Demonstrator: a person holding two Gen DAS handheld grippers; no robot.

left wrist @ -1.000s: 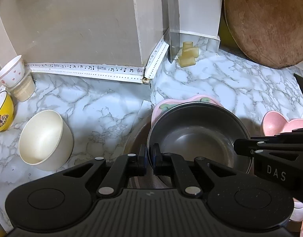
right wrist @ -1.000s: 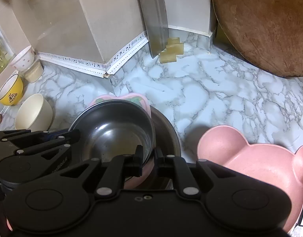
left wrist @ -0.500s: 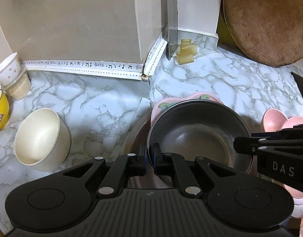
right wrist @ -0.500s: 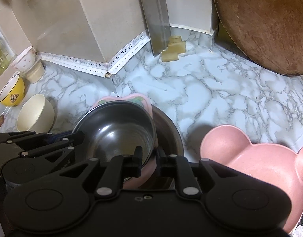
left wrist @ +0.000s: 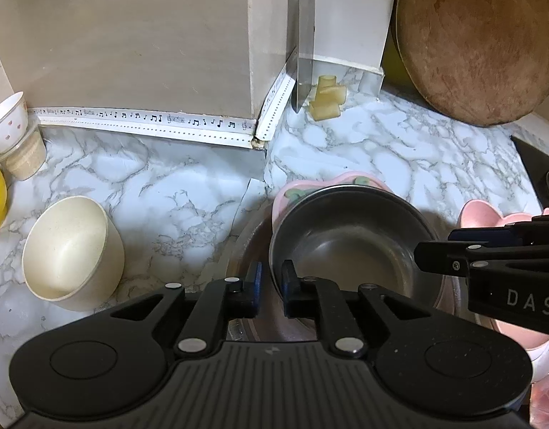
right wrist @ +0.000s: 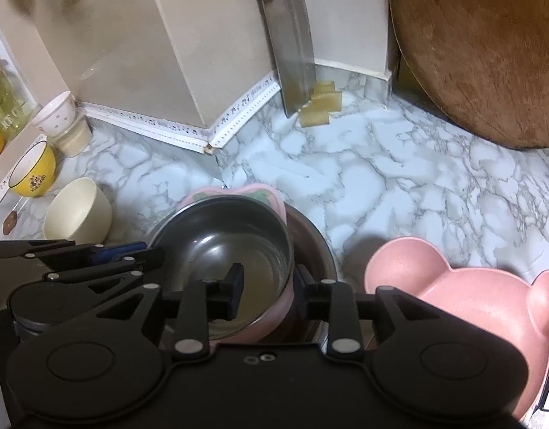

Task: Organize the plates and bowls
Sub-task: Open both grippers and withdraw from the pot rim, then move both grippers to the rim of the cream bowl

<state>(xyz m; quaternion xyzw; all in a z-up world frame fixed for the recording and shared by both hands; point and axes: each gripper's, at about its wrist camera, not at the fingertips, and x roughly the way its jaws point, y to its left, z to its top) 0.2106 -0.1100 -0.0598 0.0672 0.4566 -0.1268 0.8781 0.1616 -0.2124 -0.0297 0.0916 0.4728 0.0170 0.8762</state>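
Observation:
A steel bowl [left wrist: 349, 228] sits in a pink flower plate [left wrist: 303, 186], which rests in a larger dark steel basin [left wrist: 245, 246]. My left gripper [left wrist: 269, 279] has its jaws slightly apart on either side of the steel bowl's near rim. My right gripper [right wrist: 269, 286] is open, its jaws straddling the rims of the steel bowl [right wrist: 220, 246] and pink plate [right wrist: 274, 193] over the basin [right wrist: 317, 243]. A pink bear-shaped bowl [right wrist: 464, 296] lies to the right. A cream bowl [left wrist: 70, 250] stands to the left.
A yellow bowl [right wrist: 34, 171] and a white cup stacked on a beige cup [right wrist: 59, 121] stand far left. A cleaver [right wrist: 292, 50] leans in the corner by yellow blocks [right wrist: 320, 103]. A round wooden board [right wrist: 481, 46] leans at the back right.
Both grippers have opened off the stack's rims: the right widely, the left slightly. The stack now rests in the basin.

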